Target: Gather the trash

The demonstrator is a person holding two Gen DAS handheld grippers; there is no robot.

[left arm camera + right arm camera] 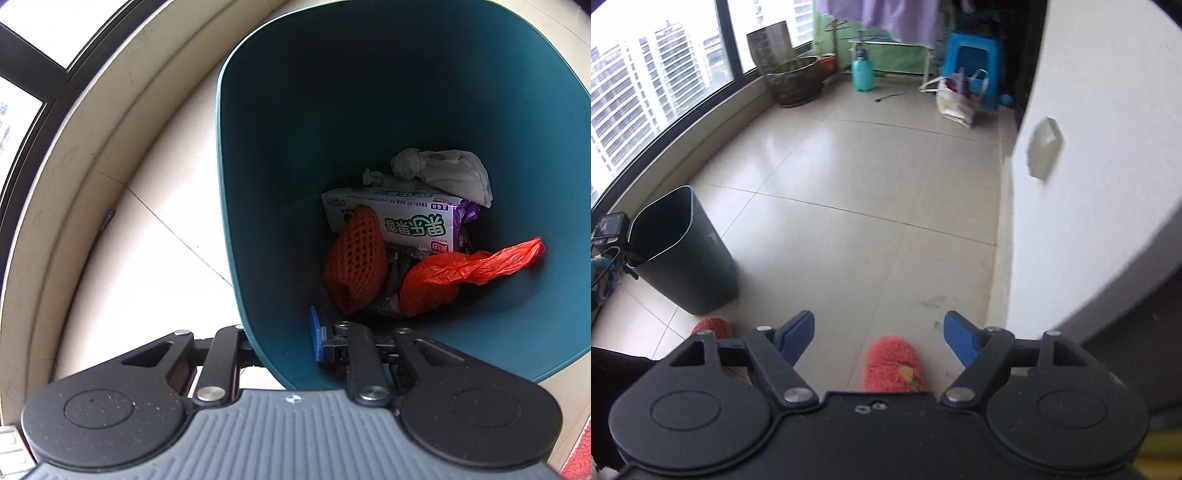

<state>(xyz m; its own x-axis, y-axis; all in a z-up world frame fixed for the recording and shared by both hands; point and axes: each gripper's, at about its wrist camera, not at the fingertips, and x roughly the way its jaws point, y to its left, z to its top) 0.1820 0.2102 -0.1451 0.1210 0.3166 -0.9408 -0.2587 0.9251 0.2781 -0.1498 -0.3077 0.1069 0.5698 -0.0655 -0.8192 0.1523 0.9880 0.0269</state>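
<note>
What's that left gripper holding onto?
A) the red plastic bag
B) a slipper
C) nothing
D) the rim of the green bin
D: the left gripper is clamped on the bin's near rim, one finger inside and one outside; the red bag lies loose inside.

Left hand-held gripper [286, 341] clamped on teal bin [369, 110] rim, one finger inside, one outside. Ahead, on bin bottom: orange foam net [354, 262], white carton [391, 221], red bag [469, 273], tissue [443, 170].

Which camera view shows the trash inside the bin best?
The left wrist view: it looks down into the bin, showing the orange foam net and red plastic bag. The right wrist view shows only the bin's outside.
</note>
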